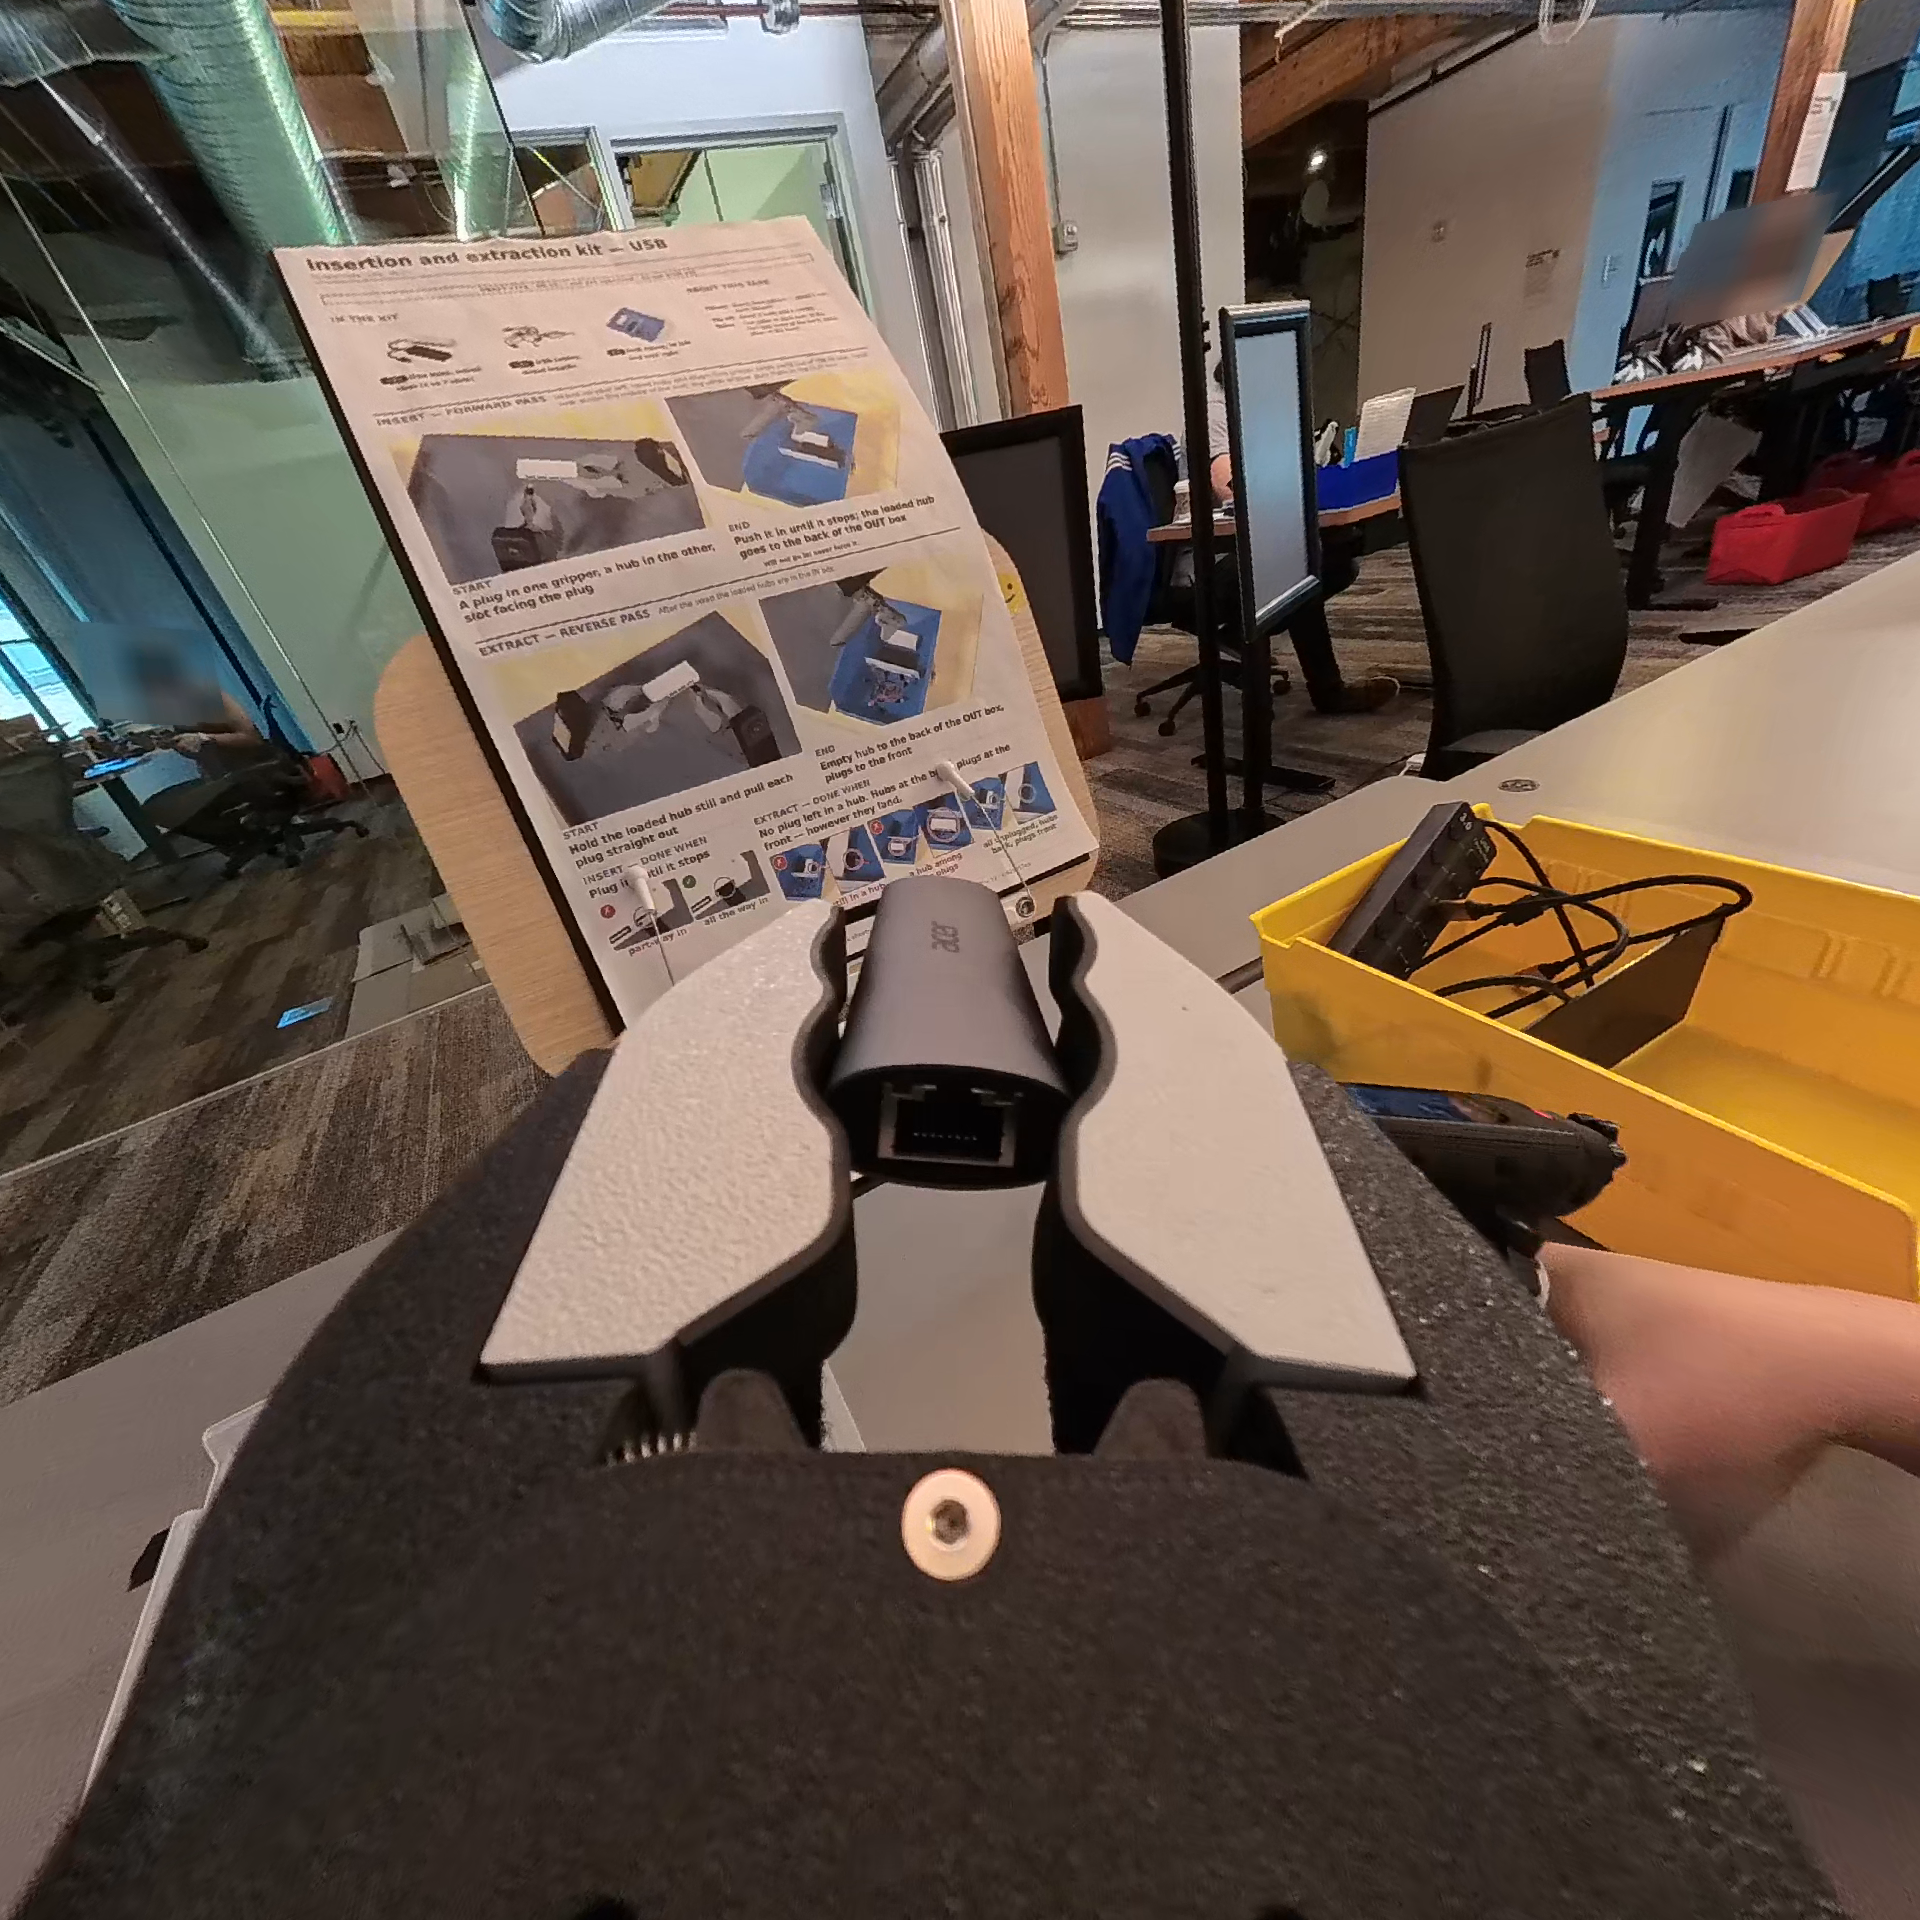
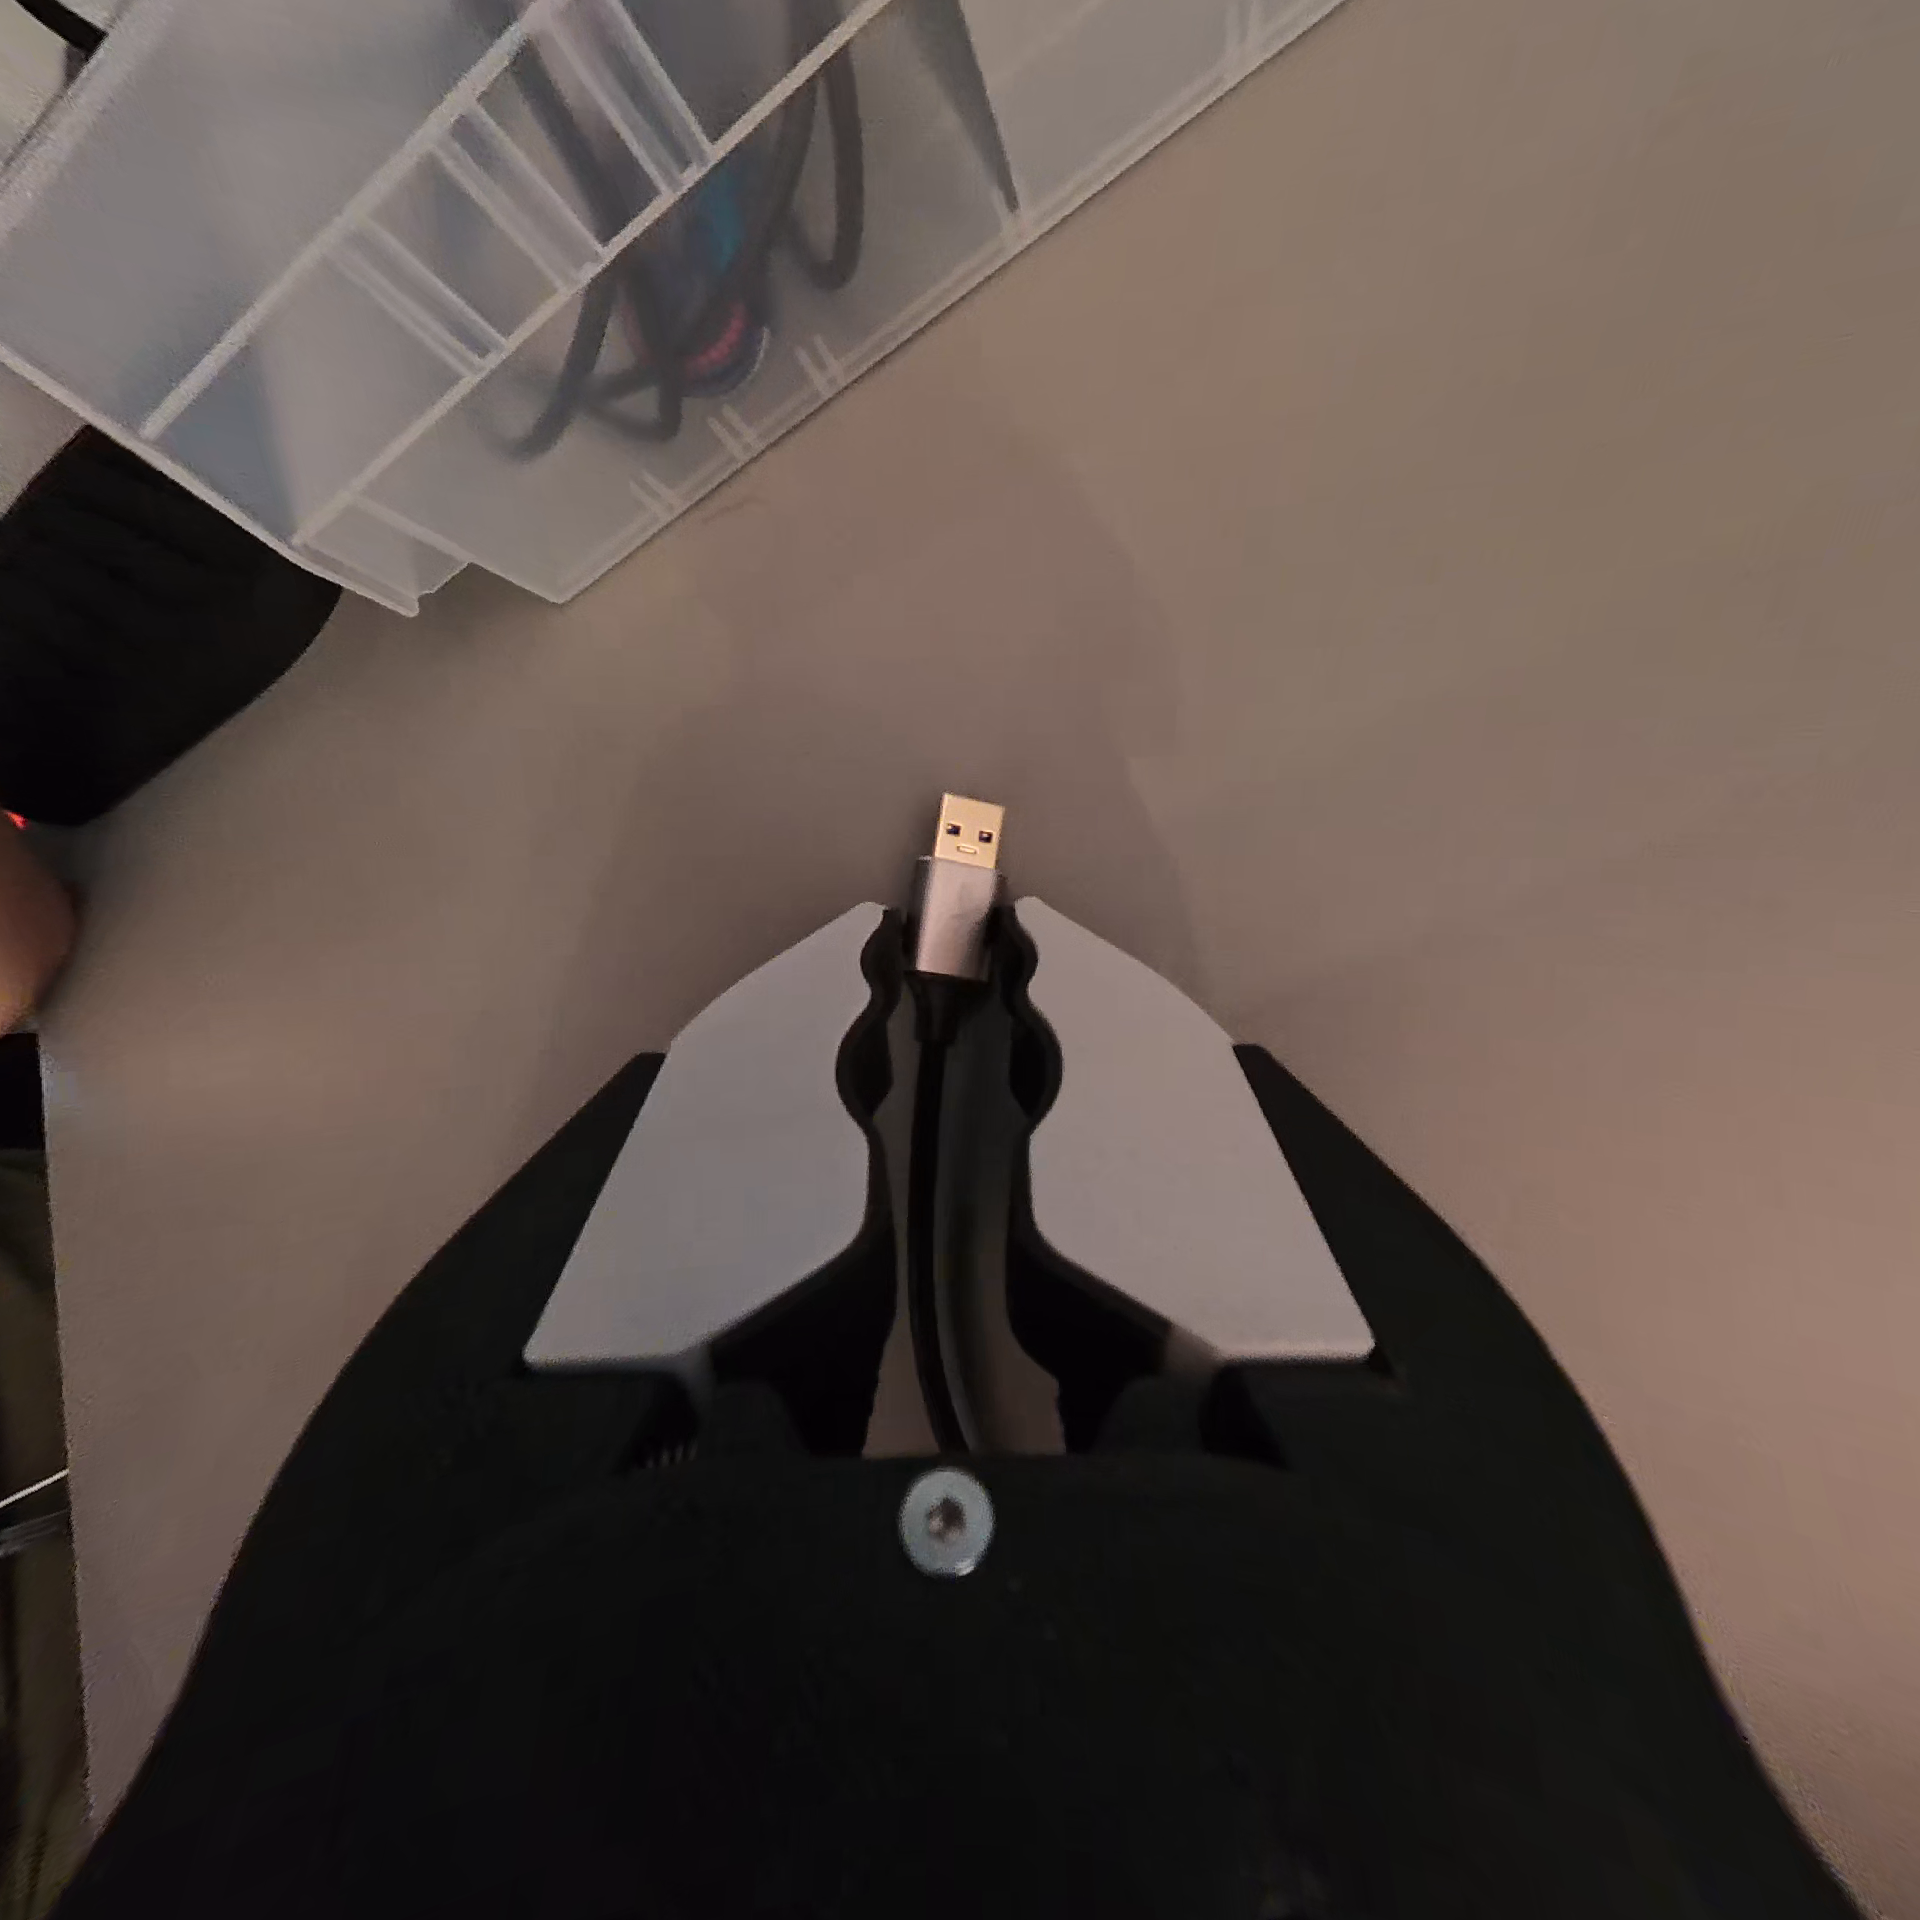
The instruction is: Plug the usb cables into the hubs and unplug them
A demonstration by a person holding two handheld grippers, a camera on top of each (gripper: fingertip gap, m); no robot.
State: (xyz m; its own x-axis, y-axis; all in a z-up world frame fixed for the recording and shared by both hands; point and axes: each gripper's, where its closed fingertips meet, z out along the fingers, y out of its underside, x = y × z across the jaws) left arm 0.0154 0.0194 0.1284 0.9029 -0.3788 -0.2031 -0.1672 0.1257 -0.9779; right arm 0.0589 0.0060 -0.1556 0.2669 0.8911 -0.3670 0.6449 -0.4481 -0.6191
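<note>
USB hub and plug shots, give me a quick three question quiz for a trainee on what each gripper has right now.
1. True or false: the left gripper is empty.
2. What does the right gripper hold: A) a USB-A plug, B) a hub, C) nothing?
3. Fill in: the yellow bin holds a black hub and thin black ____.

Key
1. False. Its jaws are shut on a dark grey hub, network port facing the camera.
2. A. The USB-A plug sticks out past the tips, over the bare table, beside a clear plastic bin.
3. Cables.
</note>
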